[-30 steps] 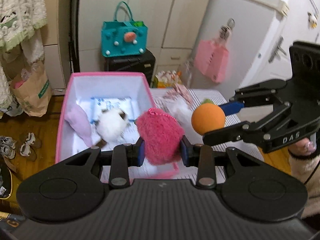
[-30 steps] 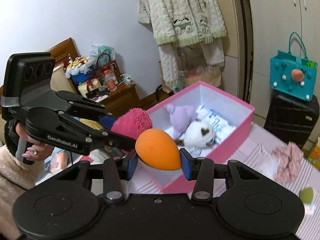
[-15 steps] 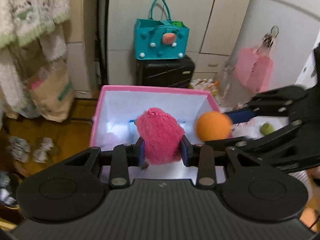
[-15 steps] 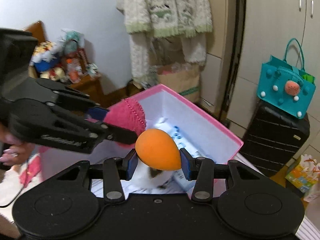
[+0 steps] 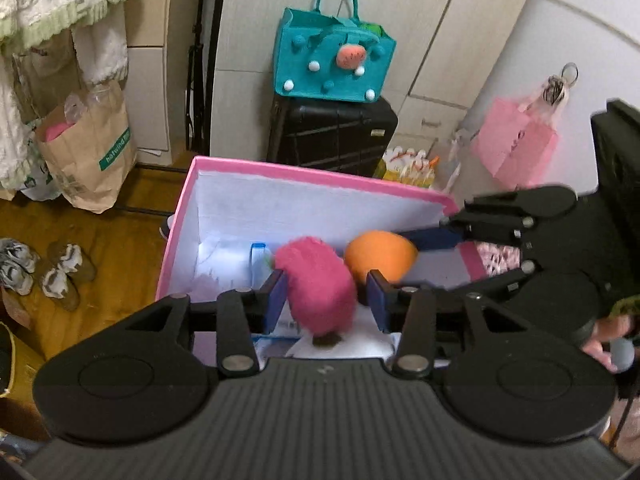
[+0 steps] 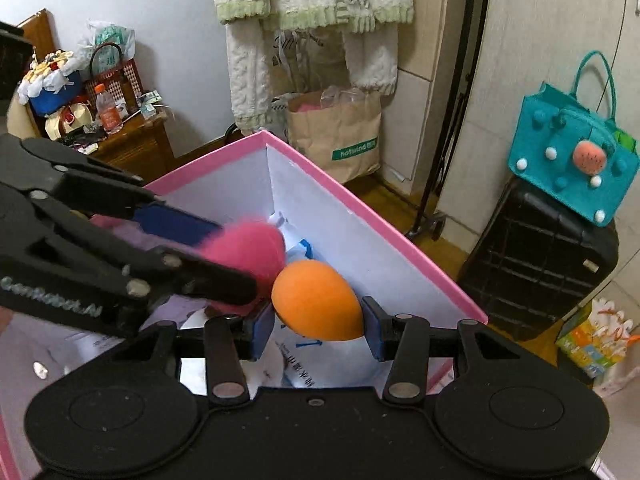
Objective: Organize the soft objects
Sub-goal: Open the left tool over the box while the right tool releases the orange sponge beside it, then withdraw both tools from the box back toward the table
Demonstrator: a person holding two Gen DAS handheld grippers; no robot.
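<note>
My left gripper (image 5: 326, 300) is shut on a fuzzy pink plush (image 5: 318, 284), held over the open pink box (image 5: 320, 174) with white inner walls. My right gripper (image 6: 318, 322) is shut on an orange egg-shaped soft ball (image 6: 318, 300), also over the box (image 6: 360, 216). The two grippers are side by side, the plush (image 6: 250, 248) touching or nearly touching the ball (image 5: 378, 254). A lilac plush (image 6: 176, 308) and printed white bags (image 6: 320, 364) lie on the box floor, mostly hidden by the grippers.
A teal felt bag (image 5: 334, 62) sits on a black suitcase (image 5: 332, 136) behind the box. A brown paper bag (image 5: 88, 144) and shoes (image 5: 44, 270) are on the wooden floor at left. A pink bag (image 5: 516, 140) hangs at right. A cluttered wooden side table (image 6: 128, 140) stands far left.
Both grippers have moved forward and down over the box, each keeping its object. The box now fills the view below them, and the table items to the right have left the left wrist view.
</note>
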